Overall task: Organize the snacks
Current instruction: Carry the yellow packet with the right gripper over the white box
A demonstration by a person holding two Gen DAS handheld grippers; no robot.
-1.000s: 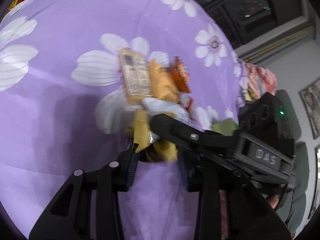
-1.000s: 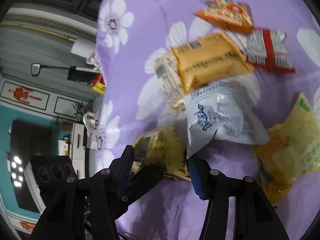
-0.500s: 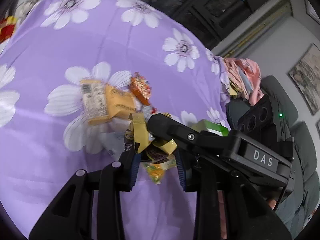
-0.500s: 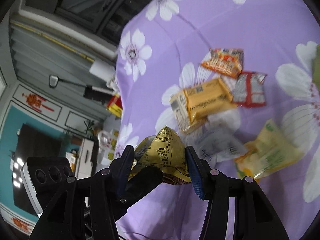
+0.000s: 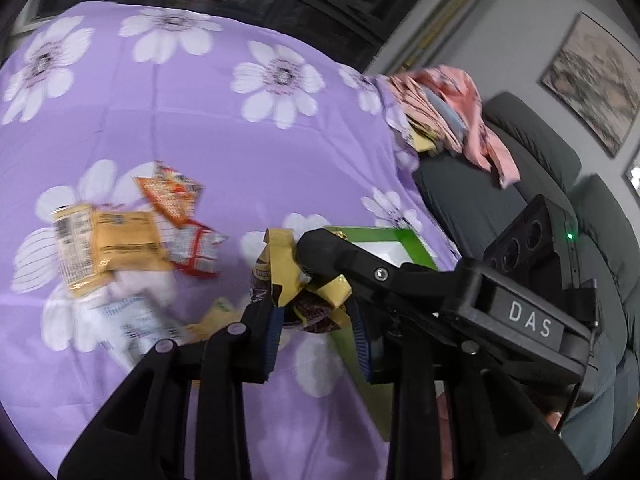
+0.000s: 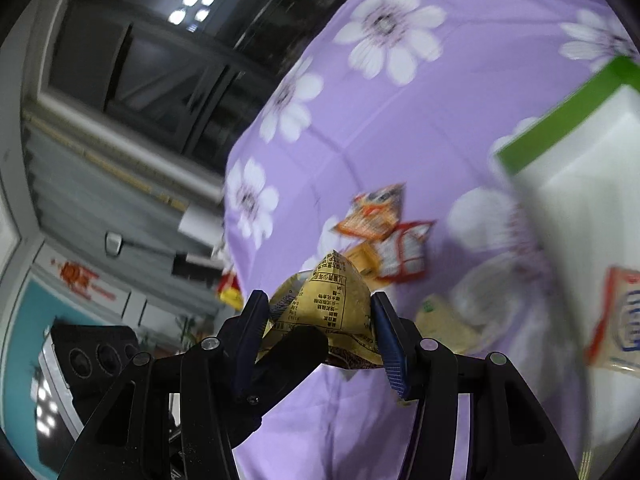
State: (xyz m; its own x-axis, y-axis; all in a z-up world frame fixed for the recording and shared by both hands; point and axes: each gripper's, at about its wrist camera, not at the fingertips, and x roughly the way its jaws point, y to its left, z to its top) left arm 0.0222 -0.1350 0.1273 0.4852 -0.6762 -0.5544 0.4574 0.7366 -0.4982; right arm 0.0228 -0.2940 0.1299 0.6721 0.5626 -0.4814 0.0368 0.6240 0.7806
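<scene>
Both the left tool (image 5: 316,316) and right tool (image 6: 320,332) are clamped on the same crinkly yellow snack bag (image 6: 324,312), holding it up off the purple tabletop (image 5: 200,120) right beside the green box (image 6: 560,128), probably to drop it in there.

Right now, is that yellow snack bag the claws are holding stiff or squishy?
Probably squishy and crinkly. The yellow snack bag is folded into a peak between the right claw fingers, so its film seems thin and bends easily. In the left wrist view its torn-looking edges flop around the left claw. It likely weighs little, since a pinch holds it above the purple cloth.
</scene>
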